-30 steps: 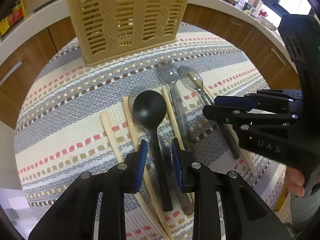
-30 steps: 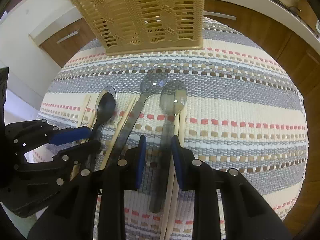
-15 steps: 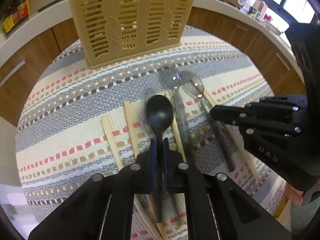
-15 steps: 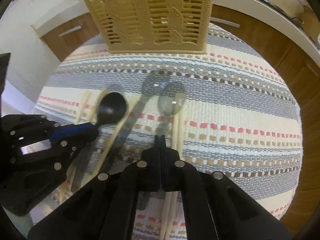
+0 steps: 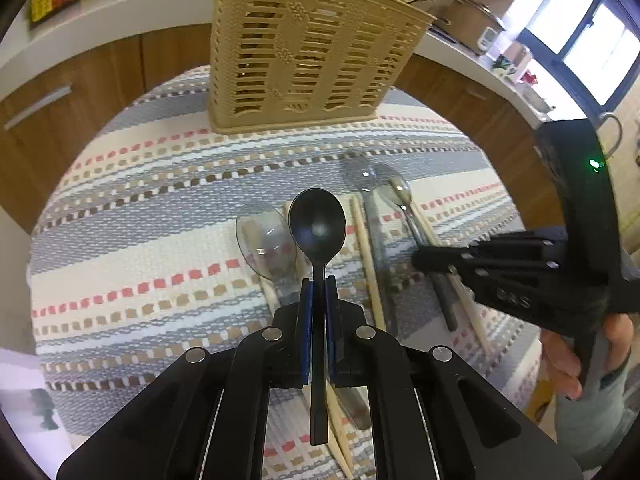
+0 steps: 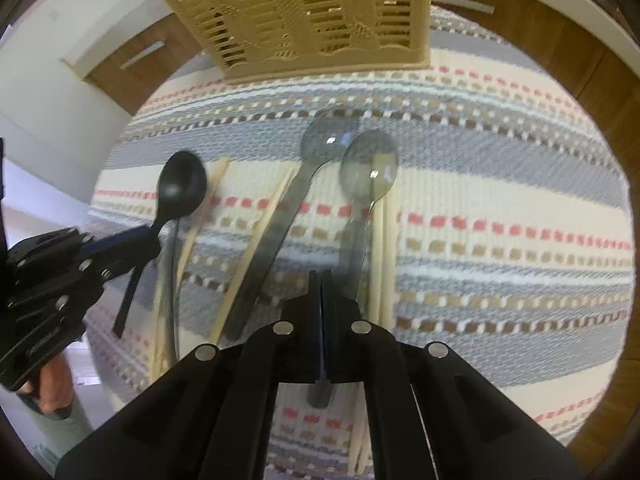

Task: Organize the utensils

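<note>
My left gripper [image 5: 316, 280] is shut on the handle of a black spoon [image 5: 317, 224] and holds it lifted above the striped mat; it also shows in the right wrist view [image 6: 180, 188]. My right gripper [image 6: 321, 274] is shut with its jaws pressed together; the handle of a clear grey spoon [image 6: 368, 172] runs beside and under its tips, and I cannot tell whether it is gripped. Another clear spoon [image 6: 328, 136], a third clear spoon [image 5: 266, 236] and several wooden chopsticks [image 5: 366, 256] lie on the mat.
A tan slotted utensil basket [image 5: 308, 56] stands upright at the far edge of the striped mat [image 5: 140, 240]. Wooden cabinets and a white counter [image 5: 100, 12] curve behind it. The right gripper's body [image 5: 520, 272] is at the right in the left wrist view.
Both grippers have shut from open. The left one has closed on the black spoon and lifted it off the mat. The right one has closed at the clear spoon's handle.
</note>
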Available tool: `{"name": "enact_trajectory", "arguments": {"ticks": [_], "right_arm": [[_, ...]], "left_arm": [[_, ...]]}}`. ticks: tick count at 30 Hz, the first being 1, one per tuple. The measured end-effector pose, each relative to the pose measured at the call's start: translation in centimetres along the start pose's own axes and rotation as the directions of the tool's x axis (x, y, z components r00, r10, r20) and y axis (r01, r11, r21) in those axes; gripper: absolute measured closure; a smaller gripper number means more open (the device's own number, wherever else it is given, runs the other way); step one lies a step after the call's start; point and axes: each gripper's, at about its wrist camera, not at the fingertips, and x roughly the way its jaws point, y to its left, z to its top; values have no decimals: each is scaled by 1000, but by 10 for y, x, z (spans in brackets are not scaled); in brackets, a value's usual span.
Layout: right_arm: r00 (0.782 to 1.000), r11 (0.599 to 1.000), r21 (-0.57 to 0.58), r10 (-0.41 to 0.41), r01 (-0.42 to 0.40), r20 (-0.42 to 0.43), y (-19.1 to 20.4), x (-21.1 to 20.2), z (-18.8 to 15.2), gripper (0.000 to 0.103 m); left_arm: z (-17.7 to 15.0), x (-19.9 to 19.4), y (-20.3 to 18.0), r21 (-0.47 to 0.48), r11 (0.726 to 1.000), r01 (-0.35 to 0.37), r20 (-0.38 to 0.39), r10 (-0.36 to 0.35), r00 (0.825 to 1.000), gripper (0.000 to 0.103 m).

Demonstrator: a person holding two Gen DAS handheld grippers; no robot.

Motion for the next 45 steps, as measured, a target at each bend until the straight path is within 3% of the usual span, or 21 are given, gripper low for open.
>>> {"name": "enact_trajectory", "arguments": {"ticks": [5, 10, 13, 17, 19, 24, 34, 36, 37, 39, 44, 45], "right_arm": [[1000, 1000, -8, -10, 10, -18, 1, -1, 6, 103], [998, 998, 27, 60, -60, -9, -12, -8, -6, 101], [997, 996, 40, 78, -78, 3, -17, -12, -16, 91], [995, 995, 42, 89, -91, 33, -19, -17, -22, 70], [998, 998, 49, 48, -50, 42, -22, -18, -20, 70], [997, 996, 56, 73, -74, 25, -27, -16, -8, 71], [999, 1000, 14, -12, 12, -32, -13, 2, 26, 71], [997, 997, -24, -71, 70, -43, -6, 4, 27, 77], [991, 991, -55, -128, 125, -40, -1, 4, 26, 88], [986, 983, -91, -161, 157, -36, 5, 5, 26, 89], [990, 984, -108, -142, 140, -15, 11, 4, 22, 93], [992, 986, -114, -124, 122, -6, 11, 2, 17, 93]], "left_arm": [[-8, -5, 11, -18, 1000, -1, -10, 0, 1000, 99], [-25, -22, 36, -65, 997, -33, -11, 32, 999, 99], [-32, -25, 51, -94, 993, -66, -15, 65, 998, 99], [-36, -21, 61, -114, 991, -67, -29, 64, 998, 99], [-37, -19, 61, -110, 992, -67, -30, 64, 997, 99], [-40, -20, 58, -106, 991, -77, -25, 74, 997, 99], [-38, -18, 55, -82, 993, -85, -39, 82, 996, 95], [-36, -17, 52, -58, 995, -80, -56, 77, 995, 89], [-34, -16, 50, -51, 996, -75, -66, 72, 995, 84], [-30, -13, 44, -28, 997, -78, -91, 75, 993, 78], [-22, -3, 25, 59, 980, -191, -117, 197, 973, 79], [-21, -1, 22, 72, 974, -215, -119, 222, 968, 87]]}}
